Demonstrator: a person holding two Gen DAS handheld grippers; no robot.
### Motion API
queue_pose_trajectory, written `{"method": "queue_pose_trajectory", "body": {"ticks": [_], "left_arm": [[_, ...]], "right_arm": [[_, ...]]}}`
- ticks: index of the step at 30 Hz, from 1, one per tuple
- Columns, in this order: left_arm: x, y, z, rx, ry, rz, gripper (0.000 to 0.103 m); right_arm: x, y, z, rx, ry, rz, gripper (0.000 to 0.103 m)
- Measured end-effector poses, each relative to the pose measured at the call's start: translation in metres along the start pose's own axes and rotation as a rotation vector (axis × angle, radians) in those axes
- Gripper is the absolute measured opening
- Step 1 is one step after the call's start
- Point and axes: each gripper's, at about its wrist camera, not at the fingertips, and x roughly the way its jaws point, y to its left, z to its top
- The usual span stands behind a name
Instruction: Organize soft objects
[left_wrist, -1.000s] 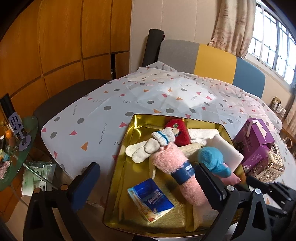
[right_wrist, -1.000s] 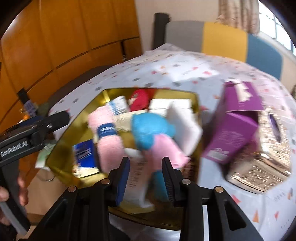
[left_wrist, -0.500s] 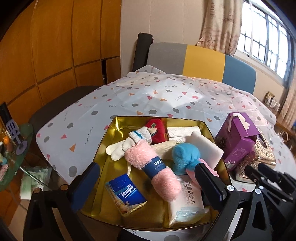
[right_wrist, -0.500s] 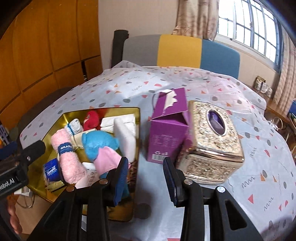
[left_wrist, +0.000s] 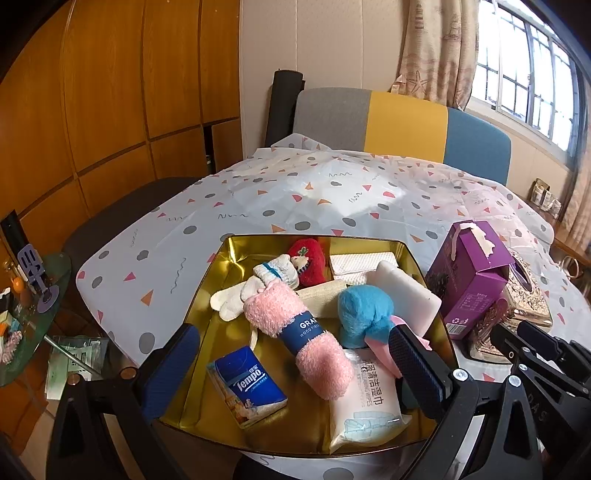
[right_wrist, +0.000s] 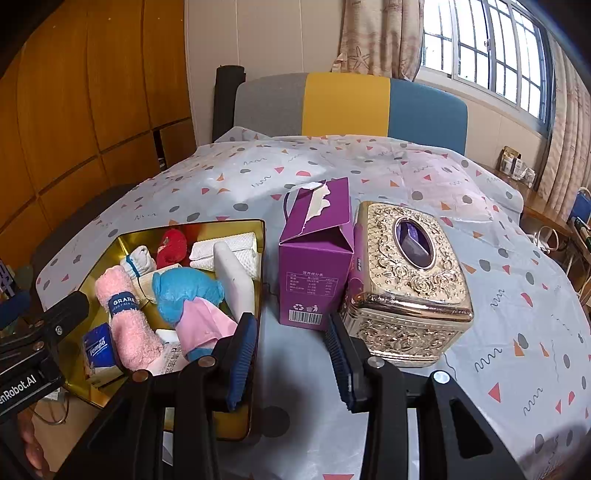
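Counter (right_wrist: 424, 177) under a dotted cloth carries everything, sofa and window behind. Largest on it: gold tray (left_wrist: 221, 277) on the left side, holding all the soft stuff. Just right of the tray stands a purple box (right_wrist: 314, 266), and touching that, a gold tissue box (right_wrist: 406, 273).

Inside the tray: pink roll (left_wrist: 295, 332) with a blue band lies diagonally, long axis running from far-left to near-right, resting on top of a wipes pack (left_wrist: 369, 398). Blue plush (left_wrist: 364, 310) sits just right of the roll, pink cloth (right_wrist: 203, 321) tucked under it. White socks (left_wrist: 255, 288) and a red plush (left_wrist: 308, 260) at the far end, white pad (left_wrist: 406, 291) leaning at the right wall, tissue pack (left_wrist: 247, 384) flat near the front-left.

Left tool (left_wrist: 291, 365): jaws wide apart, nothing between the pads, hovering straight over the tray's near edge; the roll's near end lies right between its fingers' line. Right tool (right_wrist: 291, 354): jaws part-open, empty, aimed at the bare gap between tray and purple box.

Judgement: left is the nearer one for anything in the tray. Its jaw line crosses the roll's axis at a slant, so a small wrist roll would square up the grasp.
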Motion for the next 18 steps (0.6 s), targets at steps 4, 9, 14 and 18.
{"method": "queue_pose_trajectory", "body": {"ticks": [4,9,14,18], "left_arm": [[0.0005,-0.0003,-0.0003,-0.003,0.004,-0.003,0.103],[0.0013,-0.0007,-0.0019,-0.004,0.009,-0.005,0.103],[0.0013,0.0006,-0.0024,-0.001,0.011,-0.004,0.103],[0.0013,0.0013,-0.0030,0.001,0.015,-0.005,0.103]], "right_arm": [[0.0003,0.0000,-0.0008,-0.001,0.004,0.000,0.039],[-0.0009,0.0006,-0.0006,-0.004,0.000,0.001,0.039],[-0.0007,0.0009,-0.0004,-0.004,0.001,0.001,0.039],[-0.0011,0.0023,-0.0007,-0.005,0.002,0.002,0.039]]}}
